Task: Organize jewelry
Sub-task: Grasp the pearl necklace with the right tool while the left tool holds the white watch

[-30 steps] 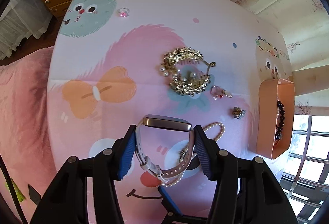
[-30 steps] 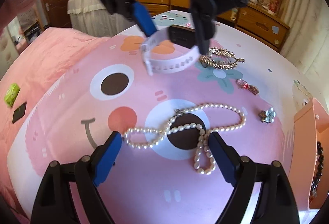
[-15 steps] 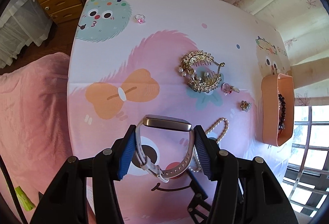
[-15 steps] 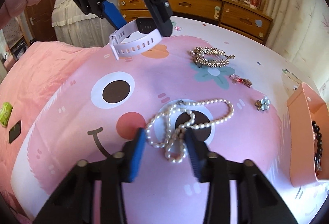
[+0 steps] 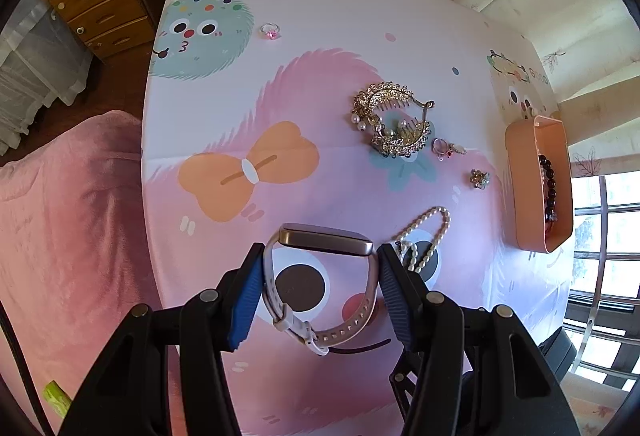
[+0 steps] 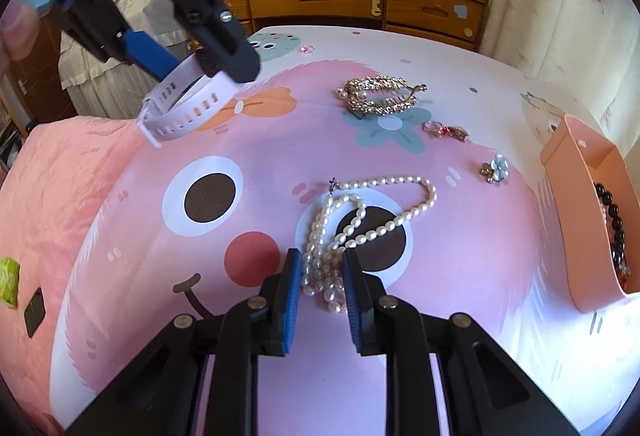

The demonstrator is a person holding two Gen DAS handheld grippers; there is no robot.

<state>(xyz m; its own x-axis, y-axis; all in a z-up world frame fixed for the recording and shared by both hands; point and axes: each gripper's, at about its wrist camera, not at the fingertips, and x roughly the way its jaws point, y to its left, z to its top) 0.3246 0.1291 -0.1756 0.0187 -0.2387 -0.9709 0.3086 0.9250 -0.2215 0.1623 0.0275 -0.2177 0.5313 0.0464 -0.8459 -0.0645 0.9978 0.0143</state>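
My left gripper (image 5: 320, 290) is shut on a pale pink smartwatch (image 5: 326, 236) and holds it high above the table; it also shows in the right wrist view (image 6: 188, 104). My right gripper (image 6: 322, 268) is shut on the bunched end of a pearl necklace (image 6: 360, 212) that lies on the pink cartoon tablecloth; the necklace also shows in the left wrist view (image 5: 424, 236). A peach tray (image 6: 580, 220) at the right holds a dark bead bracelet (image 6: 614, 224).
A gold hair comb (image 5: 390, 120), a ring with red charms (image 5: 446, 148), a small flower brooch (image 5: 479, 178) and a pink-stone ring (image 5: 271, 30) lie on the cloth. Wooden drawers (image 6: 360, 2) stand behind the table. A pink blanket (image 5: 68, 220) lies left.
My right gripper closed on the pearl necklace and bunched it together. My left gripper rose higher and moved left with the smartwatch.
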